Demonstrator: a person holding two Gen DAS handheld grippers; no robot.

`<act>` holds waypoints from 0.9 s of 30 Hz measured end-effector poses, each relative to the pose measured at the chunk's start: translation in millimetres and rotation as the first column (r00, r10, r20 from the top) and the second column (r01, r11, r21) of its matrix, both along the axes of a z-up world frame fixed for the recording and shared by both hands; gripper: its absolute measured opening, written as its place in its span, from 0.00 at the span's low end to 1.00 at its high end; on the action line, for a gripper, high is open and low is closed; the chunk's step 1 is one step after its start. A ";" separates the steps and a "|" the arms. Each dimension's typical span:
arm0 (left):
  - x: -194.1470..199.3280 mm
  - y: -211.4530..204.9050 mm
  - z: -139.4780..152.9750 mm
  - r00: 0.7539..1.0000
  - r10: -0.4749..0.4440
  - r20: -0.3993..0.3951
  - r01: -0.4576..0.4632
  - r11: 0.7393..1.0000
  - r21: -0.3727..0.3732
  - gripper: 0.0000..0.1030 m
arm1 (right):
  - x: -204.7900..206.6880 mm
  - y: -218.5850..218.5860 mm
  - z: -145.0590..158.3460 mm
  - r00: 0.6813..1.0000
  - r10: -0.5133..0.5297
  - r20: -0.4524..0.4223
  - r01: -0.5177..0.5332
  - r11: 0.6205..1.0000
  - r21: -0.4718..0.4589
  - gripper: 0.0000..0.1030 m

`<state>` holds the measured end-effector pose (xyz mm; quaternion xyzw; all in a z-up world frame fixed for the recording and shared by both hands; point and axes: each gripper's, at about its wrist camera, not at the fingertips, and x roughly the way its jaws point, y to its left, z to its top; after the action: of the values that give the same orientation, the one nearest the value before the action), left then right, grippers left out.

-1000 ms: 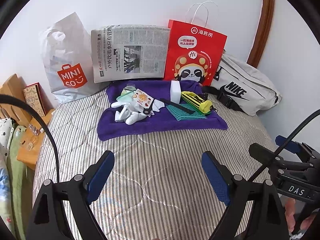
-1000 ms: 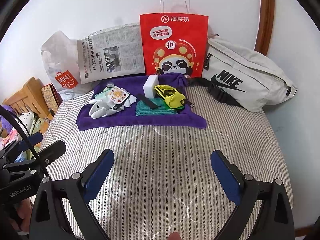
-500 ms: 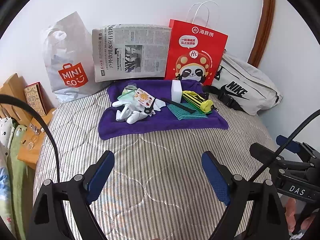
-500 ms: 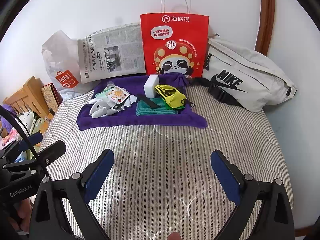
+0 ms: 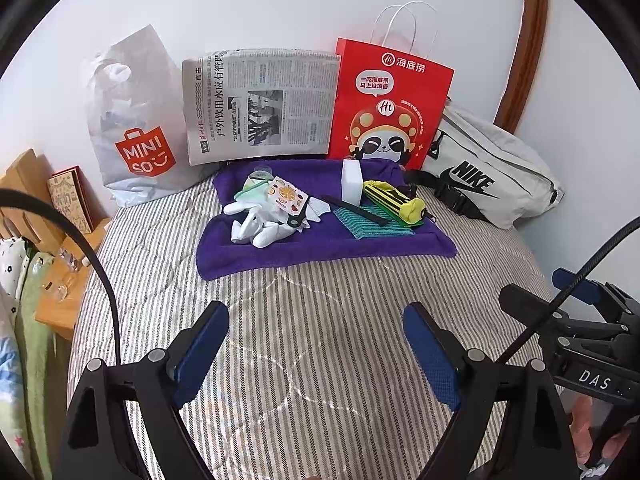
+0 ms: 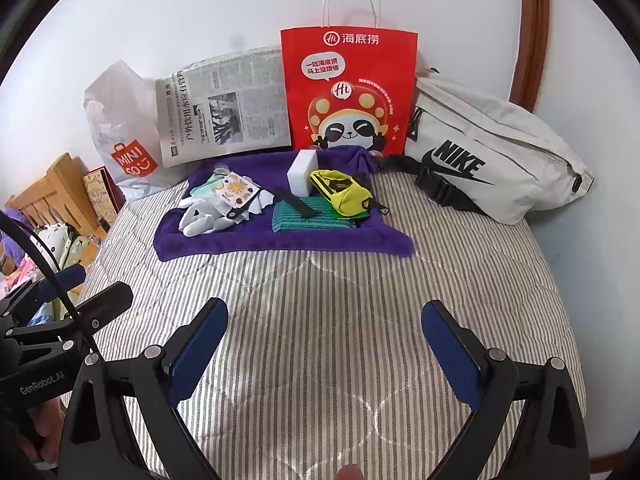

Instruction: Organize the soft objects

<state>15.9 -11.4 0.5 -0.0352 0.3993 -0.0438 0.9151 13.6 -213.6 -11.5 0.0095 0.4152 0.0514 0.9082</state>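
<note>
Striped bed (image 5: 320,340): scene unchanged from a second ago. Left gripper (image 5: 316,344) and right gripper (image 6: 324,344) both wide open, empty. Purple towel (image 5: 320,248) near the wall carries white gloves (image 5: 260,228), sponge (image 5: 352,182), yellow pouch (image 5: 394,200).

Bare striped quilt (image 6: 320,300) lies open up to the purple towel (image 6: 280,240); bags line the wall behind.

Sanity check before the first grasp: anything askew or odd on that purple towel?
Mostly loose clutter. The white gloves lie crumpled with a fruit-print packet across them, and the yellow pouch leans tilted against the white sponge block. Nothing spilled or visibly damaged.
</note>
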 end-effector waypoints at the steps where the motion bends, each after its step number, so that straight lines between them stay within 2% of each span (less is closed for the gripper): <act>1: -0.1 -0.1 0.1 1.000 0.001 0.002 -0.001 1.000 0.000 0.86 | 0.1 -0.1 0.3 1.000 0.000 0.000 0.000 1.000 0.000 0.94; 27: -0.7 -0.4 0.5 1.000 -0.003 0.001 0.003 1.000 0.004 0.86 | -1.3 1.4 0.8 1.000 0.008 0.004 -0.008 1.000 -0.006 0.94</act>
<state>15.2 -11.8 1.1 -0.0330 0.3990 -0.0444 0.9153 12.3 -212.2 -10.7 0.0049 0.4137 0.0539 0.9088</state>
